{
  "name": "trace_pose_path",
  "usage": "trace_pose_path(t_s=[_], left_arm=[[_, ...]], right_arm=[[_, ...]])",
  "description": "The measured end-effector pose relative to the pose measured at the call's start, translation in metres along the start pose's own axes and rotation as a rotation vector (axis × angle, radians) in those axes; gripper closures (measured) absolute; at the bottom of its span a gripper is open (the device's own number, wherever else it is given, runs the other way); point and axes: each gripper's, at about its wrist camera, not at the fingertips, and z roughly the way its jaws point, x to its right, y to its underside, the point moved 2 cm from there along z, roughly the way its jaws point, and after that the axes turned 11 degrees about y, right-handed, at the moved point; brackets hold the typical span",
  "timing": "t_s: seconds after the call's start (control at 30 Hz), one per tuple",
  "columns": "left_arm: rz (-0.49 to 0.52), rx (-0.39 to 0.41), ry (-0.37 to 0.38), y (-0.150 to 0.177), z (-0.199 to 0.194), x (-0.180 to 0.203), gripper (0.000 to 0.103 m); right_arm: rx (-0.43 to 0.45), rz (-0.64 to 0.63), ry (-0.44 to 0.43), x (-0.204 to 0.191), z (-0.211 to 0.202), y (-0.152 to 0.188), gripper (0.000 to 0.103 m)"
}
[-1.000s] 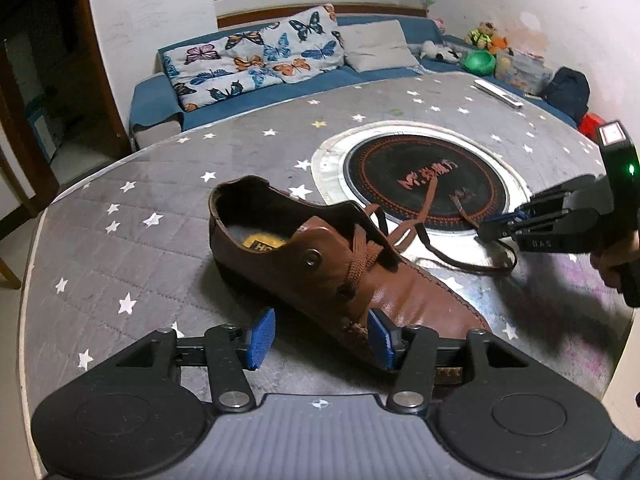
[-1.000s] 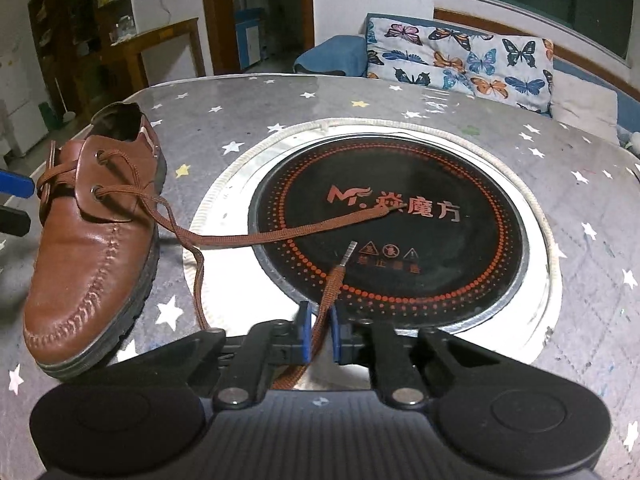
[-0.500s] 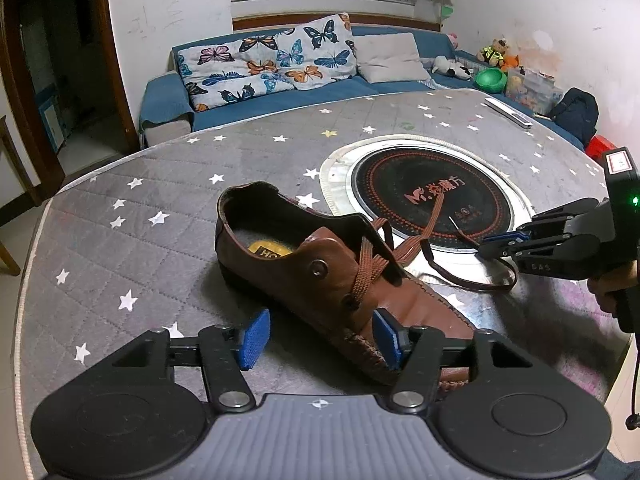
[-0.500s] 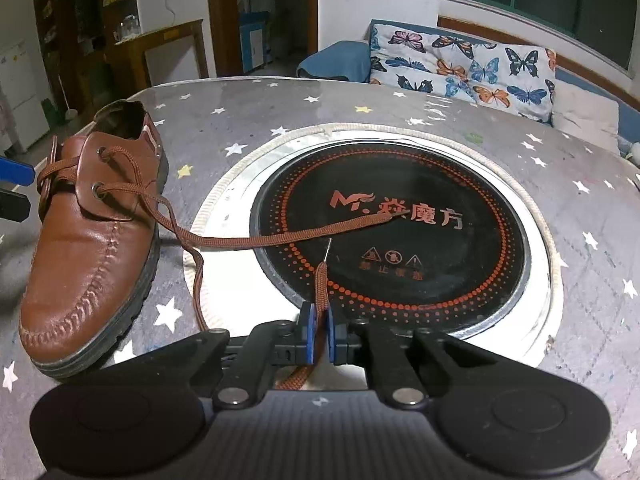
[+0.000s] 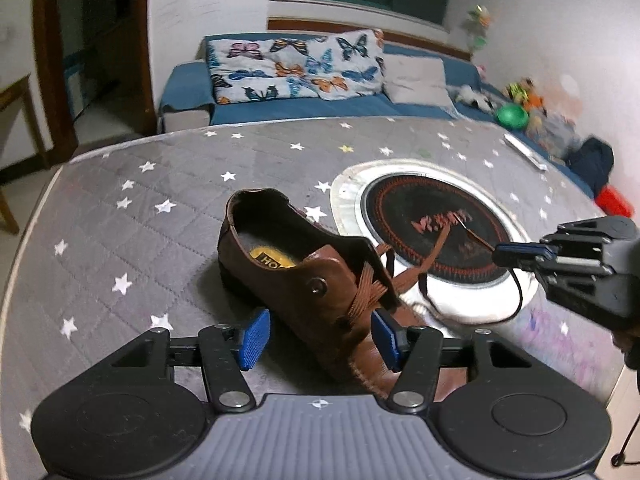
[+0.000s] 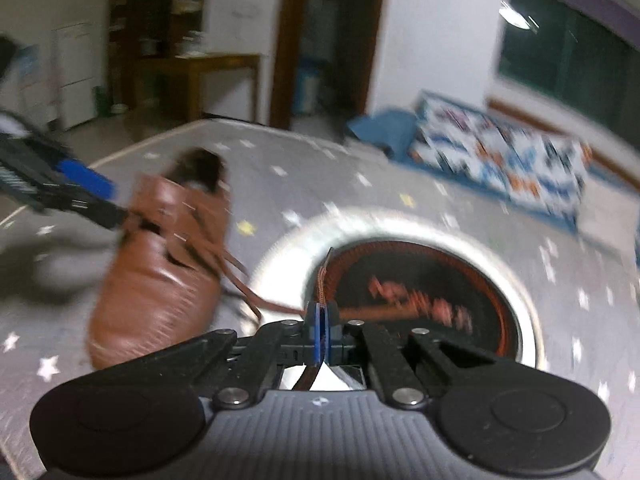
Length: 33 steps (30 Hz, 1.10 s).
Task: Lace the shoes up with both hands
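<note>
A brown leather shoe (image 5: 304,280) lies on the grey star-patterned table, partly laced with a brown lace (image 5: 432,252). My left gripper (image 5: 318,336) is open, its blue pads on either side of the shoe's front. My right gripper (image 6: 322,328) is shut on one lace end (image 6: 324,280), whose tip stands up above the pads. In the left wrist view the right gripper (image 5: 520,250) is at the right, holding the lace above the black disc. The shoe (image 6: 160,272) is blurred in the right wrist view, with the left gripper's fingers (image 6: 80,184) beside it.
A round black cooktop disc (image 5: 436,232) with a silver rim is set in the table (image 5: 120,240). A blue sofa with butterfly cushions (image 5: 296,64) stands behind. A white remote (image 5: 524,152) lies at the far right edge.
The right gripper has lifted with the lace end and swung; its view is now motion-blurred. The left gripper has moved closer around the shoe's front.
</note>
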Motion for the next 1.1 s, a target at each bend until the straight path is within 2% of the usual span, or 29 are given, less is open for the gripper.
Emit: trace_pose_path(t_s=[0.1, 0.23, 0.43, 0.5, 0.63, 0.7, 0.93, 1.0, 1.1], left_arm=[[-0.072, 0.026, 0.015, 0.001, -0.001, 0.002, 0.044], [-0.172, 0.093, 0.041, 0.001, -0.009, 0.007, 0.045], [-0.311, 0.18, 0.001, -0.003, -0.013, 0.007, 0.044], [-0.36, 0.204, -0.01, -0.003, -0.013, 0.006, 0.044], [-0.359, 0.211, -0.097, -0.003, -0.007, 0.011, 0.045], [-0.382, 0.202, -0.115, -0.002, -0.002, 0.011, 0.052], [-0.423, 0.2, -0.161, 0.006, 0.004, 0.008, 0.064], [-0.418, 0.199, -0.159, 0.008, 0.002, 0.008, 0.064], [-0.409, 0.196, -0.143, 0.01, -0.002, 0.009, 0.071]], right_arm=[[0.069, -0.144, -0.035, -0.018, -0.013, -0.012, 0.101], [0.117, -0.296, -0.045, -0.036, -0.017, -0.02, 0.101], [0.195, -0.556, -0.026, -0.066, -0.016, -0.019, 0.101], [0.206, -0.578, -0.025, -0.068, -0.015, -0.018, 0.101], [0.223, -0.607, -0.024, -0.071, -0.015, -0.017, 0.101], [0.232, -0.622, -0.024, -0.072, -0.014, -0.016, 0.102], [0.262, -0.672, -0.023, -0.077, -0.013, -0.014, 0.102], [0.271, -0.687, -0.023, -0.078, -0.013, -0.013, 0.102], [0.289, -0.714, -0.026, -0.08, -0.015, -0.014, 0.102]])
